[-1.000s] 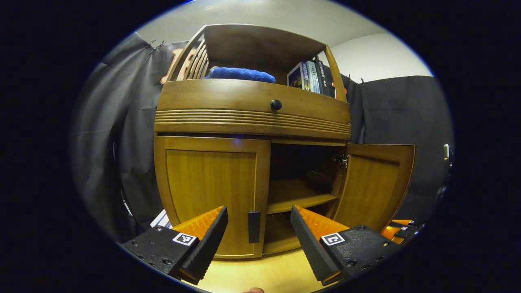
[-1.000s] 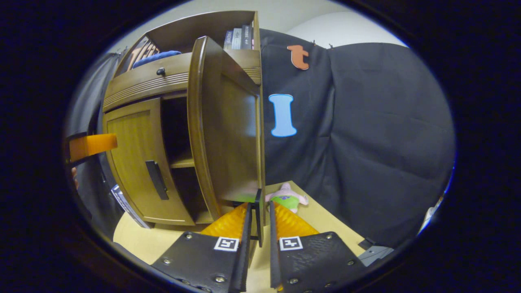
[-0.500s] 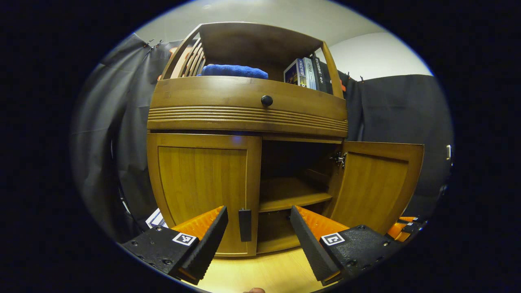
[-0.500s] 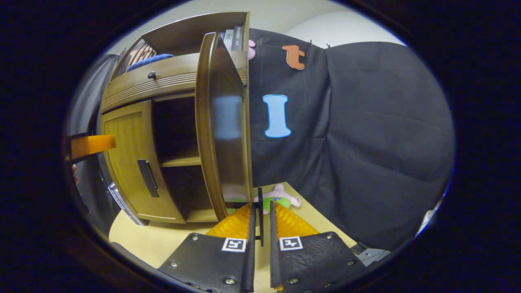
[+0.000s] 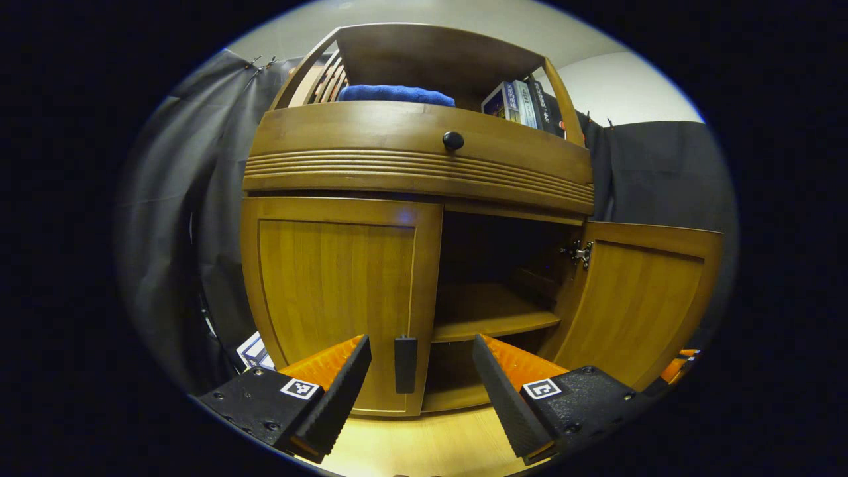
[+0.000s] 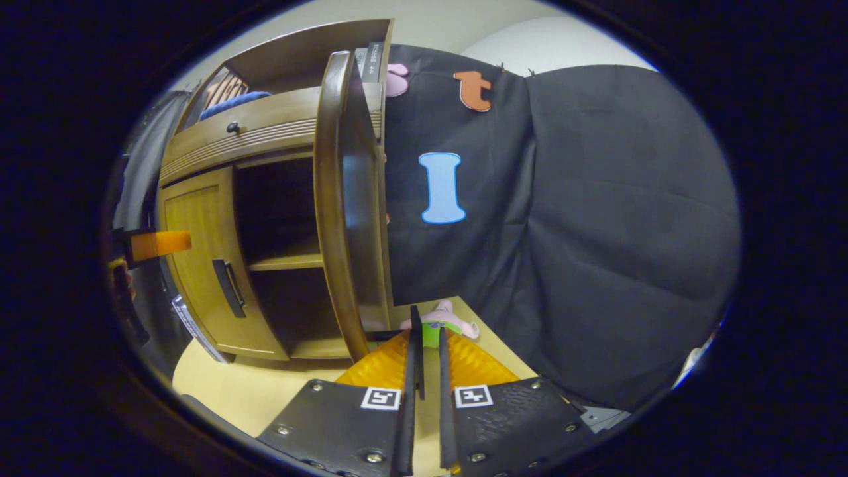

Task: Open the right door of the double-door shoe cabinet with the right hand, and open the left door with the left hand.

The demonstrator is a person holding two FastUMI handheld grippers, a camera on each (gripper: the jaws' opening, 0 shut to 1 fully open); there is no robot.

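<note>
At frame centre, the left door [image 5: 338, 298] is closed; the left gripper [image 5: 421, 391] gapes wide around its handle [image 5: 405, 363]. The right gripper [image 6: 424, 384] pinches the open right door's [image 6: 351, 199] handle [image 6: 416, 351].

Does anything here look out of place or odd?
A small plush toy lies on the floor behind the open right door, beside the booth's cloth wall, an odd place for it. The cabinet itself looks undamaged.

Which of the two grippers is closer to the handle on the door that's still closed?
Left. The left gripper is open right in front of the left door's handle, not touching. The right gripper is off at the open right door, clamped on its handle.
</note>
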